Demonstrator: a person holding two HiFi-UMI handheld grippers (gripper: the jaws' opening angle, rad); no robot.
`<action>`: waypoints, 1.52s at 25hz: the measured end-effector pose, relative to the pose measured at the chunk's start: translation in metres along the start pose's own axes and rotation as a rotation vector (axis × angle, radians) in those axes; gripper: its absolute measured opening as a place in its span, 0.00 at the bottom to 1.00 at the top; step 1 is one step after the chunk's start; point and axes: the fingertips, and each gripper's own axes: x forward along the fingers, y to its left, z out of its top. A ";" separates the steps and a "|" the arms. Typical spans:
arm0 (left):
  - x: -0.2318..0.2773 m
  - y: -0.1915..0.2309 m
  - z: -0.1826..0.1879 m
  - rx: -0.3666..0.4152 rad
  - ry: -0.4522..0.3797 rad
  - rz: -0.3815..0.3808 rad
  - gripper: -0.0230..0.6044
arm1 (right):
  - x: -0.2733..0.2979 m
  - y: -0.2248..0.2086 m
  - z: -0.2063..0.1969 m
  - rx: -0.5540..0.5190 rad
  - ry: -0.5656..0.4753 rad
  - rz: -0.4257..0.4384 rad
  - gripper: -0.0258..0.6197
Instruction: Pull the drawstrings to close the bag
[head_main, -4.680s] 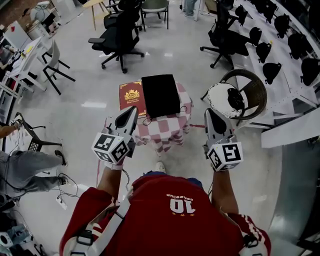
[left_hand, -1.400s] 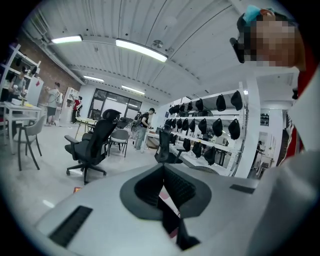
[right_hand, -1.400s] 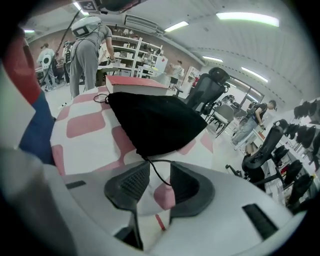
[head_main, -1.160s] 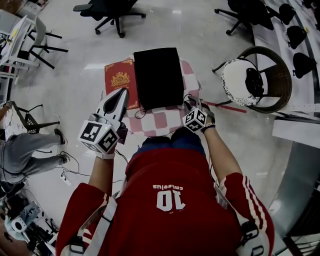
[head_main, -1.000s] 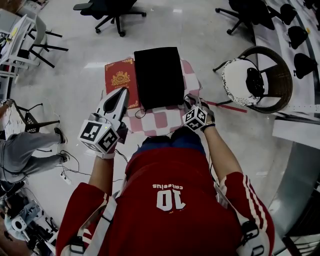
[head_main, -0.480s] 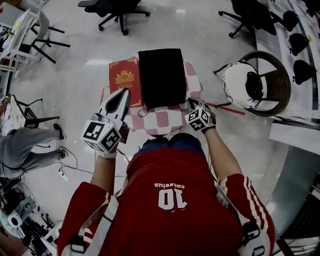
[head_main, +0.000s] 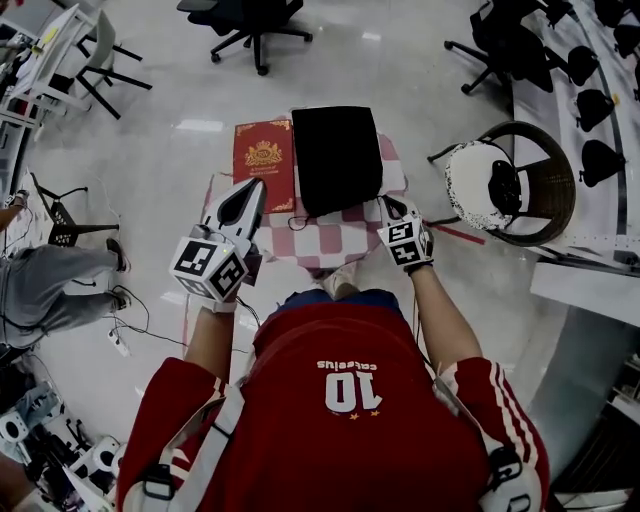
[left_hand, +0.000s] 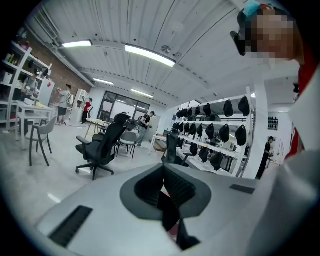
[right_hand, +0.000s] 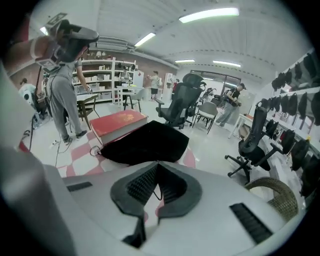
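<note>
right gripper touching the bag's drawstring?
Touching. Right gripper view: the right gripper is shut on the thin black drawstring, which is pinched between its jaws.

Overhead and low-right views on bag (head_main: 337, 158)

Checkered table (head_main: 345, 242): the black bag (head_main: 337, 160) fills the centre. A red book (head_main: 264, 160) lies just beside it at 9 o'clock. The right gripper (head_main: 389, 202), clamped on a drawstring (right_hand: 156, 193), occupies 4 o'clock. Bare cloth at 6 o'clock gives passage. A wicker chair (head_main: 525, 185) stands near at 3 o'clock.
</note>
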 end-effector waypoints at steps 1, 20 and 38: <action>-0.002 0.001 0.000 0.001 -0.004 0.009 0.05 | -0.003 0.002 0.006 0.025 -0.013 0.008 0.06; -0.034 0.007 0.013 0.040 -0.049 -0.001 0.05 | -0.031 0.003 0.108 0.209 -0.165 0.036 0.06; -0.025 -0.003 -0.025 0.026 0.018 -0.073 0.19 | -0.066 -0.006 0.216 0.194 -0.317 0.033 0.06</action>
